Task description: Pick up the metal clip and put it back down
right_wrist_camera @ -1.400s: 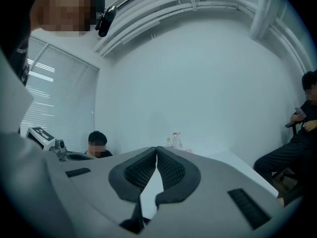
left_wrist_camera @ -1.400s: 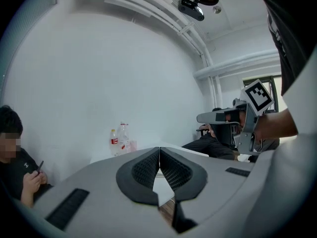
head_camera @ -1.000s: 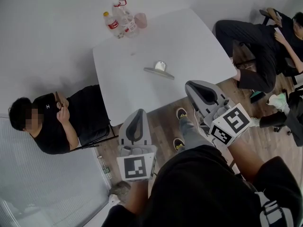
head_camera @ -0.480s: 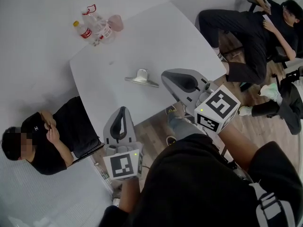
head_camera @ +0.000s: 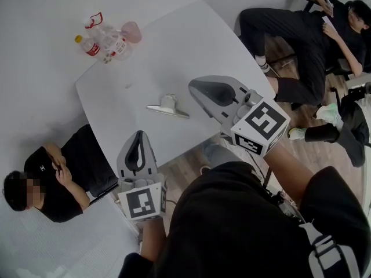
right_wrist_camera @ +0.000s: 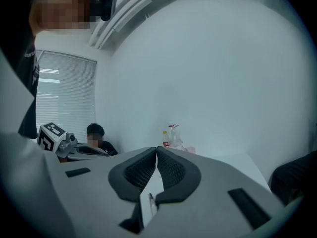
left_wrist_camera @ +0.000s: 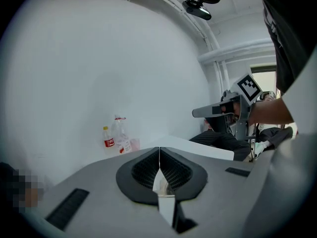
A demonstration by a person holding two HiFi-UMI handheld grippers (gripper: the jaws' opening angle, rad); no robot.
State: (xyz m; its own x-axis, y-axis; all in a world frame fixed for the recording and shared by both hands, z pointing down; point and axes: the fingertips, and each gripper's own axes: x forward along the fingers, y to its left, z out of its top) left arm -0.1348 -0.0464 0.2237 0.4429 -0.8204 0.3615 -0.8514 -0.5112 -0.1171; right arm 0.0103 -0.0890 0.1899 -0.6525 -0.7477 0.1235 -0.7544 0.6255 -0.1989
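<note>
Lying on the white desk (head_camera: 174, 45) toward its near side, the metal clip (head_camera: 167, 105) runs its long base across the head view. The right gripper (head_camera: 194, 87), jaws pressed together and empty, is near the clip's right end. The left gripper (head_camera: 138, 136), likewise closed on nothing, is farther back. Both gripper views largely hide the clip behind their jaws.

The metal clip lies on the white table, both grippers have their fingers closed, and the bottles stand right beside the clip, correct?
Not quite: the head view shows the bottles at the far corner of the white table, well apart from the metal clip. The rest holds: clip on the table, left gripper and right gripper both with fingers closed.
</note>
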